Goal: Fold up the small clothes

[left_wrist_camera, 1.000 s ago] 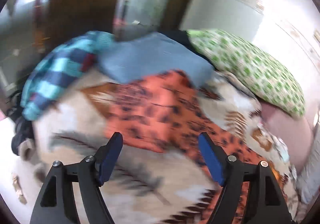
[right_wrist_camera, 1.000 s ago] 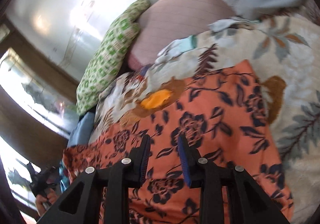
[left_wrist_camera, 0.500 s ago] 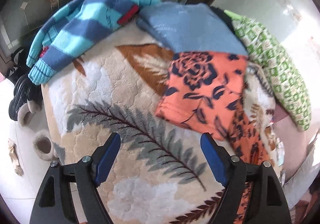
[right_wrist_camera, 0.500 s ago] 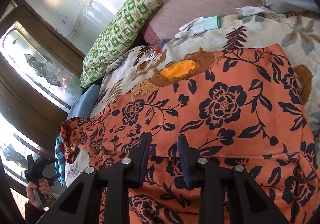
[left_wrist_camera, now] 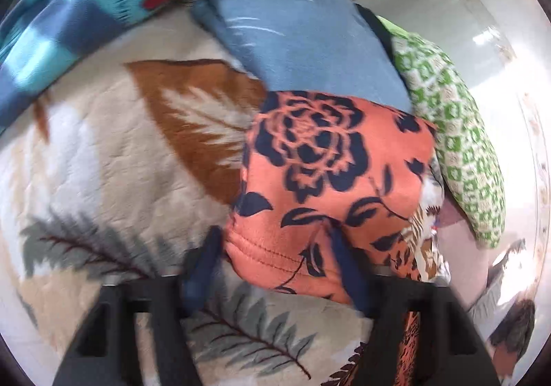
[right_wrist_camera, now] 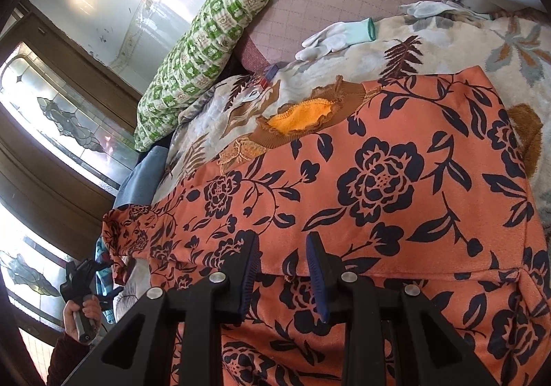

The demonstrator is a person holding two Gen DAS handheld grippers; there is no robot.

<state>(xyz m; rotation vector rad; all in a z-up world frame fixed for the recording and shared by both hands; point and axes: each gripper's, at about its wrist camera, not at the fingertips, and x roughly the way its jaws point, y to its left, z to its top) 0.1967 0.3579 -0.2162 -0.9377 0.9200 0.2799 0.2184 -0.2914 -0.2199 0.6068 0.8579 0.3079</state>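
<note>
Both tongs work the orange garment with dark flower print [right_wrist_camera: 378,186], spread on the leaf-patterned blanket [left_wrist_camera: 113,158]. Left tongs [left_wrist_camera: 275,268] straddle its stitched sleeve hem, parted; right tongs [right_wrist_camera: 280,268] hover slightly apart over the body. Behind lie a folded blue cloth [left_wrist_camera: 303,38], striped sweater [left_wrist_camera: 86,10] and green-checked pillow [left_wrist_camera: 458,134].

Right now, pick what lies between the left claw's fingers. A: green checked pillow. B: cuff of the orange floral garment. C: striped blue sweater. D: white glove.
B: in the left wrist view the orange floral garment's stitched cuff sits between the left claw's open fingers.
</note>
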